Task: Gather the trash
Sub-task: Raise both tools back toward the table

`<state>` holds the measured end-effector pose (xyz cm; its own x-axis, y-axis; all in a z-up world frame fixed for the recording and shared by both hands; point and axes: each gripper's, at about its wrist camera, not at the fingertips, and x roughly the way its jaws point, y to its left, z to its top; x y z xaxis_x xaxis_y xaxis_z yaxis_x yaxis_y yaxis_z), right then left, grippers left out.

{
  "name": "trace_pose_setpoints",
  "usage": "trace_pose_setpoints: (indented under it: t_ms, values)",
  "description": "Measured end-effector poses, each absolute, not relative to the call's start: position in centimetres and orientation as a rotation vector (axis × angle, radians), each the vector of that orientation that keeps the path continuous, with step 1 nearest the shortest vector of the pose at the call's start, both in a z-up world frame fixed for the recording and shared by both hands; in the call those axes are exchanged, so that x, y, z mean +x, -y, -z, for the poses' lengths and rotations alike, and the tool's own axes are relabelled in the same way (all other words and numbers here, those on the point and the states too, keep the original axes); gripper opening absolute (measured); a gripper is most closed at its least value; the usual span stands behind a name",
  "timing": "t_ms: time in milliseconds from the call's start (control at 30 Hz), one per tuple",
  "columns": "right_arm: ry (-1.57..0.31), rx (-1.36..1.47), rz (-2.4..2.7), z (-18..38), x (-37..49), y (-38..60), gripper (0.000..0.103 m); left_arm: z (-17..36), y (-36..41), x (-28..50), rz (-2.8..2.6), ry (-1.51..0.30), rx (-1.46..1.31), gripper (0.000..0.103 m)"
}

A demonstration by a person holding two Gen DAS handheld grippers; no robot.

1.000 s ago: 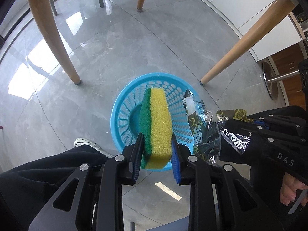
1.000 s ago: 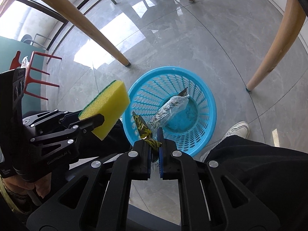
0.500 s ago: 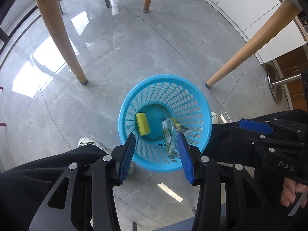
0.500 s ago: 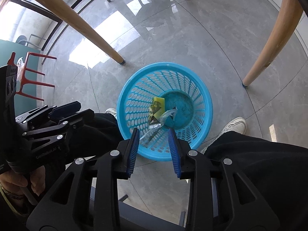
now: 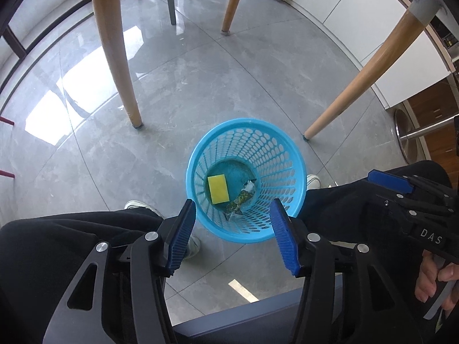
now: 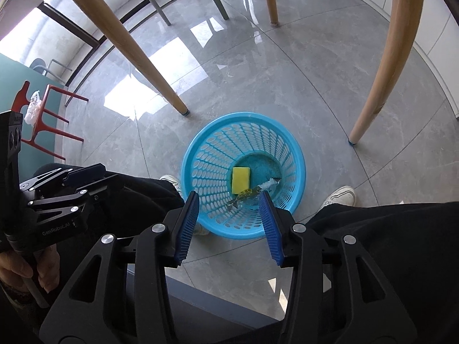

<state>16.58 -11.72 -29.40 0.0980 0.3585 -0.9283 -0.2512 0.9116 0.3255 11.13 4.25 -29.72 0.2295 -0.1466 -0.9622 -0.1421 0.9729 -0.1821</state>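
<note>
Trash lies in a blue basket [image 5: 289,157] that stands upright on the grey tiled floor [image 5: 178,91], between two wooden legs [image 5: 114,51]. Two items rest at its bottom. A yellow sponge [image 5: 218,189] lies flat on the base, toward the left side in both views. A crumpled wrapper [image 5: 240,199], clear film with green and yellow print, lies just right of the sponge and leans up the near wall; whether the two touch cannot be told through the mesh. Nothing else is seen in the basket.

Left gripper [image 5: 233,230] hangs above the near rim of the basket, pointing steeply down. Its fingers [image 5: 183,233] stand wide and are opening, with nothing between them but the basket far below. Right gripper [image 6: 229,223] hangs likewise over the near rim; its fingers [image 6: 188,226] are apart, somewhat narrower than the left pair, and also opening, empty.

Each gripper shows at the edge of the other's view, with a hand [image 5: 436,281] on the handle. Black trouser legs [image 6: 387,229] flank the basket, and white shoes [image 6: 341,196] stand on the floor close beside it. A red frame [image 6: 48,117] stands at the far left of the right view, well apart from the basket.
</note>
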Motion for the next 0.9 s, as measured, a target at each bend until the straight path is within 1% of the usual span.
trace_pose_setpoints:
  t_ms: [100,133,333,467,567,633,767,833,900]
  values:
    - [-1.32,0.052,-0.445,26.9,15.3,11.9,0.051,28.1,-4.1,9.8,0.004,-1.307,-0.229,0.056]
    - [-1.297,0.039,-0.444,26.0,14.9,12.0,0.052,27.5,-4.0,9.3,0.002,-1.293,-0.224,0.056]
    - [-1.195,0.036,-0.458,21.9,12.8,13.9,0.055,22.8,-4.1,7.0,0.009,-1.198,-0.217,0.058]
    - [-1.122,0.042,-0.481,18.4,11.2,15.1,0.062,18.8,-3.6,5.8,0.027,-1.105,-0.201,0.062]
    - [-1.067,0.056,-0.496,15.7,10.2,16.1,0.064,15.8,-3.0,5.0,0.049,-1.037,-0.183,0.062]
    - [-1.022,0.061,-0.504,13.8,9.7,16.7,0.068,13.8,-2.7,4.6,0.066,-0.991,-0.172,0.062]
    - [-0.924,0.042,-0.501,9.8,8.8,17.4,0.071,10.1,-2.4,4.1,0.079,-0.903,-0.163,0.062]
    - [-0.885,0.045,-0.499,8.1,9.0,17.7,0.074,8.5,-2.4,4.1,0.081,-0.861,-0.162,0.062]
    - [-0.849,0.051,-0.494,6.6,9.2,18.0,0.074,7.2,-2.5,4.1,0.078,-0.824,-0.157,0.062]
